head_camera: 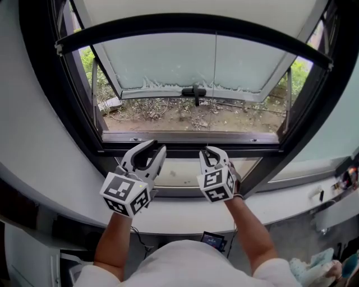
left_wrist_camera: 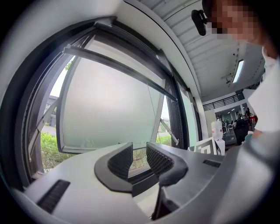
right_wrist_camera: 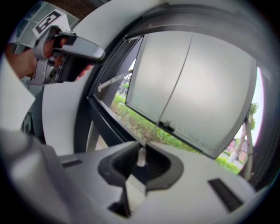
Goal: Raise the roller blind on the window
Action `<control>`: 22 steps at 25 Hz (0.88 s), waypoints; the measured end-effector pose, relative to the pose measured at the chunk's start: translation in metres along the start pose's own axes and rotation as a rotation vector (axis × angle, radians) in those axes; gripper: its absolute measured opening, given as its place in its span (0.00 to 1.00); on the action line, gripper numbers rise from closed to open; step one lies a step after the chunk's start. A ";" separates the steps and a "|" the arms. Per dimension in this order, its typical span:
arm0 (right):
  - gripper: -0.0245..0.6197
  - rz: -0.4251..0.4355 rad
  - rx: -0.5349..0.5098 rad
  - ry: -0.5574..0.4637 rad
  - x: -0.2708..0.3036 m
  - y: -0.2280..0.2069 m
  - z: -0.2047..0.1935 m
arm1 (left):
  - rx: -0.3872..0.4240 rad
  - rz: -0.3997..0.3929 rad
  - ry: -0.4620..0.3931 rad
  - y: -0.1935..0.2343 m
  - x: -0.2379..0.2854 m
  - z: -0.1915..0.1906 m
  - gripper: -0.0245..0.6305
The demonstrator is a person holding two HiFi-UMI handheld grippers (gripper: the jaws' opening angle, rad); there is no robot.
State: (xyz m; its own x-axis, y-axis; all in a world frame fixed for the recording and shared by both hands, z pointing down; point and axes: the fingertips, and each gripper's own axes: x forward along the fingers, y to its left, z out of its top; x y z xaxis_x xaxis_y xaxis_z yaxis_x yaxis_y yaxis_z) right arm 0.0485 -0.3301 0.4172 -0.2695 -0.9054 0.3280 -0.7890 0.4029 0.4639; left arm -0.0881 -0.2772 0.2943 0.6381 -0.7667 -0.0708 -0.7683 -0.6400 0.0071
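Head view: the pale roller blind [head_camera: 196, 5] is sitting high in the dark-framed window [head_camera: 190, 137]. Its dark bottom bar [head_camera: 196, 22] is running side to side. A thin cord [head_camera: 215, 61] is hanging straight down in front of the frosted sash [head_camera: 168, 61], which is tilting outward. The left gripper [head_camera: 158, 146] and right gripper [head_camera: 210, 152] are hovering over the white sill [head_camera: 73, 190], their cubes showing black-and-white square markers.

Left gripper view: the left gripper [left_wrist_camera: 139, 151] is pointing at the window, jaws standing apart with nothing between them.

Right gripper view: the right gripper [right_wrist_camera: 141, 151] is pinching a small white cord pull [right_wrist_camera: 141, 158], jaws drawn narrow. The cord is running up and rightward across the frosted pane.
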 end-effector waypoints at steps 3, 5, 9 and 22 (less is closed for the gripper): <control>0.13 0.005 0.008 -0.007 -0.002 0.002 0.001 | -0.014 -0.014 0.022 -0.006 -0.003 -0.014 0.21; 0.13 0.009 0.010 -0.009 -0.003 0.003 0.001 | -0.020 -0.022 0.037 -0.010 -0.006 -0.022 0.21; 0.13 0.010 0.013 -0.013 -0.005 0.004 0.001 | -0.032 -0.035 0.057 -0.015 -0.009 -0.033 0.21; 0.13 0.019 0.057 -0.052 -0.018 -0.004 0.018 | -0.046 -0.044 0.063 -0.020 -0.019 -0.037 0.21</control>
State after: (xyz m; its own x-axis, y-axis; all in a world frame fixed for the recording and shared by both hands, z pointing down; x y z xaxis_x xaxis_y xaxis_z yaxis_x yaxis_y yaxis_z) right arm 0.0466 -0.3178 0.3949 -0.3124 -0.9039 0.2922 -0.8131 0.4135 0.4096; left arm -0.0833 -0.2515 0.3321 0.6744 -0.7383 -0.0093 -0.7371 -0.6739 0.0508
